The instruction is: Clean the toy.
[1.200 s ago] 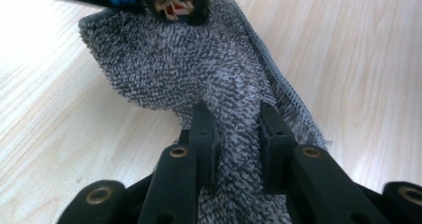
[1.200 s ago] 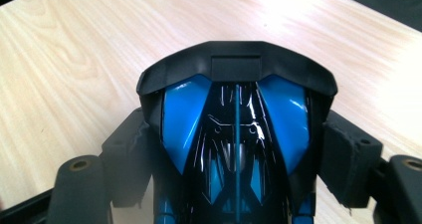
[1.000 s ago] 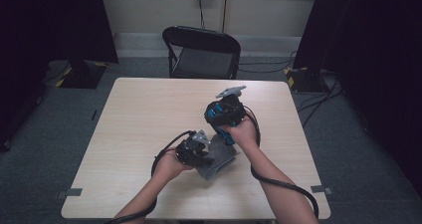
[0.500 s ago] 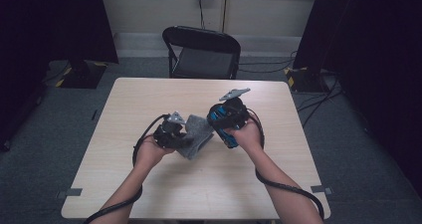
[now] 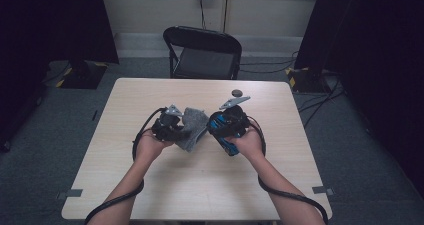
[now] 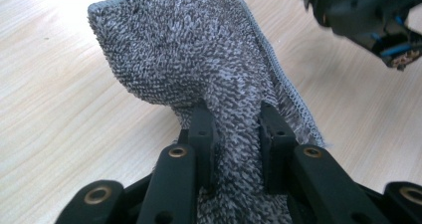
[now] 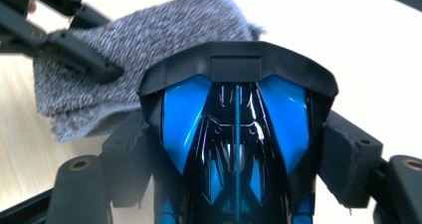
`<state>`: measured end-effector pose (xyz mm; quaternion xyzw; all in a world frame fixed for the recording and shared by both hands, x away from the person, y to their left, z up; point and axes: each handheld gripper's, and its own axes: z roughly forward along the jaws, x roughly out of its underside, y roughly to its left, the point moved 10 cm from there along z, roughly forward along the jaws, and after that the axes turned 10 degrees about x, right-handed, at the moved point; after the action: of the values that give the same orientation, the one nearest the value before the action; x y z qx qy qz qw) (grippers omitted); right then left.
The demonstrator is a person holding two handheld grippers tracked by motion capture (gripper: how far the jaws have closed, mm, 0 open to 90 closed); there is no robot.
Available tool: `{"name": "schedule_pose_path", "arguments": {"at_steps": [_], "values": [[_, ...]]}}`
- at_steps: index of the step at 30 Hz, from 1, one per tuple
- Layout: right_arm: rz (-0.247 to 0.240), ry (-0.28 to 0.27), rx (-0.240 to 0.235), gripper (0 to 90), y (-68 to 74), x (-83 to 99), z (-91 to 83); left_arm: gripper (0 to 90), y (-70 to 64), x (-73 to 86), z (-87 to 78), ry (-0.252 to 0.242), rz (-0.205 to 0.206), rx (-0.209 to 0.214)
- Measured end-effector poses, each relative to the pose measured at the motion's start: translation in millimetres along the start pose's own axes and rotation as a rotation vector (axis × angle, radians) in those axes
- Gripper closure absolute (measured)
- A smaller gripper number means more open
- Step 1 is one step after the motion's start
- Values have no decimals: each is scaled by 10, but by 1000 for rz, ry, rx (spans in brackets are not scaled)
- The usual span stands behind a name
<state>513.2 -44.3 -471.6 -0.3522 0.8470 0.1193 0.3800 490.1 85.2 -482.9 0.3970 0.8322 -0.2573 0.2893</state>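
The grey terry cloth (image 6: 199,59) hangs bunched between the two tools above the middle of the worktop (image 5: 150,195). It looks light, limp and nubbly: it will sag and fold wherever it is unsupported. A pinch on a gathered fold, as now, should hold well, since the looped pile gives the pads something to bite. Its stitched hem, seen at the right of the left gripper view, is the firmer place to take hold if a flat edge is wanted.

The left tool (image 6: 234,134) has its jaws drawn in close on a fold of the cloth, with the fabric squeezed thin between the pads and flaring out above them.

Just right of the cloth, the right tool (image 7: 239,149) is clamped on a black and blue toy car (image 7: 236,129), its padded jaws pressing the car's two sides. The car looks like hard, glossy plastic, rigid and fairly light. Its shiny shell may be slippery, so the flat sides are the safer grip. In the right gripper view the cloth lies just beyond the car's front end; whether they touch I cannot tell.

A small dark round object (image 5: 236,92) rests on the far part of the worktop.

No brand, label or legible writing is visible on the cloth or the car.
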Motion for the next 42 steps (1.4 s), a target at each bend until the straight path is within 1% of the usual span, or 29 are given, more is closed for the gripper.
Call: {"name": "schedule_pose_path", "arguments": {"at_steps": [1, 3, 7, 11, 13, 17, 23, 24, 27, 31, 35, 37, 42], "values": [[-7, 3, -2, 254, 12, 19, 3, 726, 2, -17, 0, -3, 1, -5], [-17, 9, 0, 254, 29, 57, 13, 726, -15, -50, 4, -8, 2, 2], [-13, 14, -6, 254, 43, 108, 25, 726, -52, -87, 28, -6, 20, 8], [-13, 12, -8, 254, 55, 128, 22, 726, -83, -94, 71, -14, 21, 20], [-12, 15, -9, 254, 60, 137, 23, 726, -97, -89, 92, -12, 15, 28], [-11, 15, -8, 254, 62, 147, 33, 727, -136, -82, 124, -6, 25, 38], [-6, 20, -7, 254, 57, 162, 52, 727, -172, -97, 135, -14, 32, 43], [-6, 20, -6, 254, 58, 162, 54, 727, -175, -93, 129, -4, 39, 44], [-11, 23, -5, 254, 59, 165, 64, 727, -190, -96, 137, -9, 40, 47], [-13, 25, -2, 254, 66, 165, 75, 727, -206, -84, 150, 0, 48, 51], [-16, 26, 4, 254, 81, 158, 84, 727, -228, -80, 173, 1, 50, 59], [-18, 29, -4, 254, 90, 154, 87, 727, -240, -75, 182, 4, 51, 58], [-23, 22, -5, 254, 107, 125, 77, 728, -249, -66, 195, 7, 53, 64]]}}
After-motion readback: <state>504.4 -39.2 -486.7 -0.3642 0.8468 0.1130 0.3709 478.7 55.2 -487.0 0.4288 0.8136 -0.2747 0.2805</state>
